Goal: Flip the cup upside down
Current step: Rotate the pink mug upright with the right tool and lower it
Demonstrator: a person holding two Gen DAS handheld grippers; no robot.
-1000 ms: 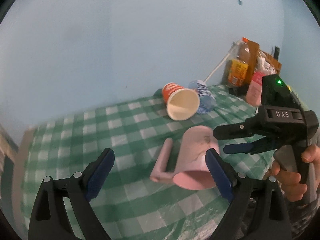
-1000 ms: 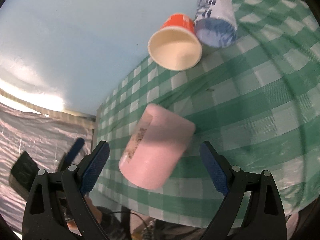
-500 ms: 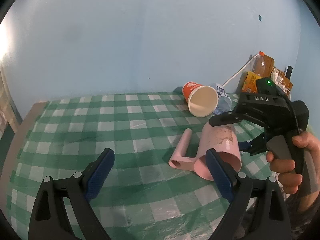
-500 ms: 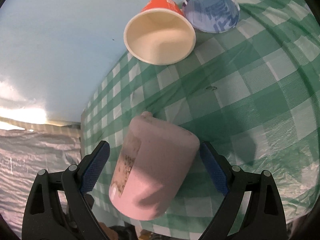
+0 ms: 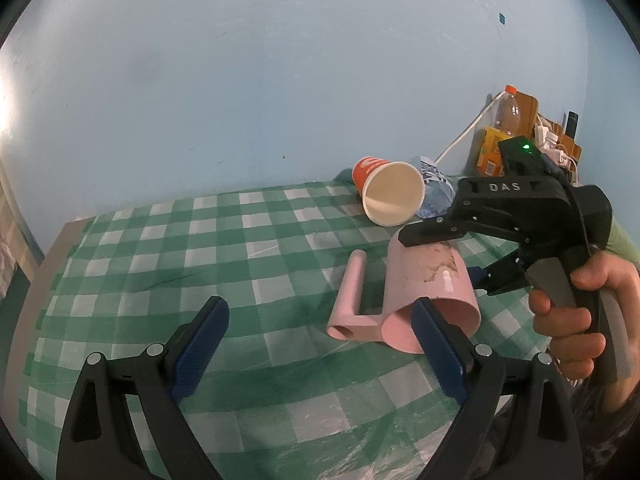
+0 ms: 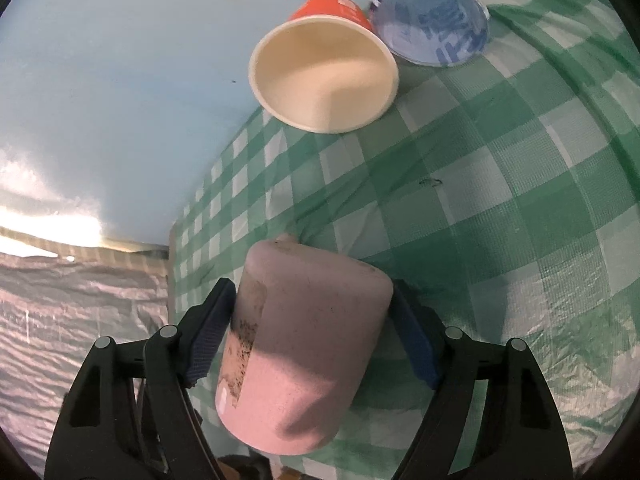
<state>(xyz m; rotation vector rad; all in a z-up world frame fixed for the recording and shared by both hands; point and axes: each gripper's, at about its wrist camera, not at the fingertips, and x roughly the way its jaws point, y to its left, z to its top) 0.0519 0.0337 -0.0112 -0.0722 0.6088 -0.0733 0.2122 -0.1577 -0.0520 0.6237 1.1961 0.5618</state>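
While the pink plastic mug (image 6: 304, 344) lies on its side on the checked worktop (image 6: 500, 208), the right gripper (image 6: 312, 332) has its jaws clamped across the body. Rigid and light, it suits this mid-body hold. The left gripper (image 5: 320, 344) waits, jaws spread, empty.

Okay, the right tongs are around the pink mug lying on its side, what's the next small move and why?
Probably lift it slightly off the tablecloth. The right tongs look pressed against both sides of the pink mug, which lies on its side, handle flat on the cloth. Some clearance would let it turn mouth-down. The left tongs hang open, empty.
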